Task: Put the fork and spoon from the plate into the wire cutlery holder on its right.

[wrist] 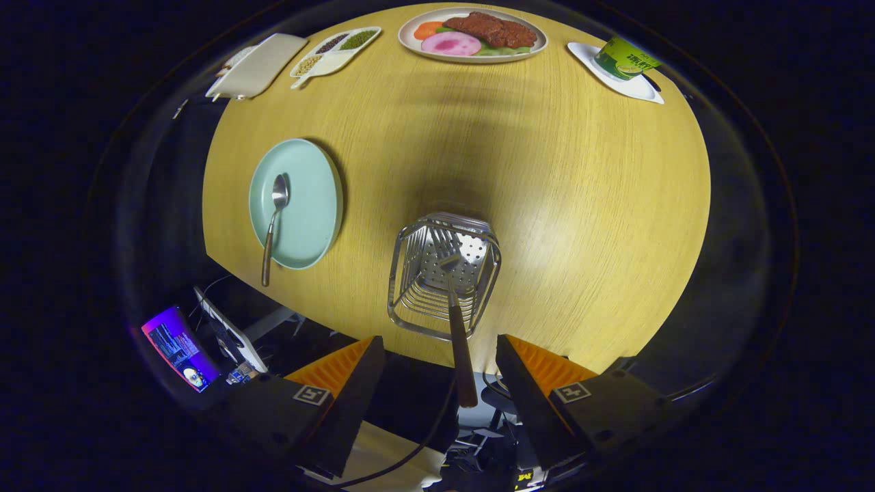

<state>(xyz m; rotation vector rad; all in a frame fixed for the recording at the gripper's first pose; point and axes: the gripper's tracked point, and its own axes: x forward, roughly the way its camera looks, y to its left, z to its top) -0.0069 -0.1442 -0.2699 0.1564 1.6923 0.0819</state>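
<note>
A wire cutlery holder (pixel 410 301) stands on the wooden table just ahead of my fingers. A fork (pixel 456 321) rests in it, head down against the perforated bottom, and its dark handle sticks out toward me into the gap between the fingers. My gripper (pixel 439 343) is open above the holder, and neither finger touches the handle. To the left of the holder lies a pale green plate (pixel 314 198). A spoon (pixel 274 217) lies on the plate, bowl away from me, with its brown handle reaching over the near rim.
Along the table's far side are a plate of food (pixel 472 34), a green cup on a white tray (pixel 625 61), a divided dish of beans (pixel 335 51) and a white board (pixel 256 65). The table's near edge runs below the holder. A lit screen (pixel 179 348) sits beyond that edge, below the plate.
</note>
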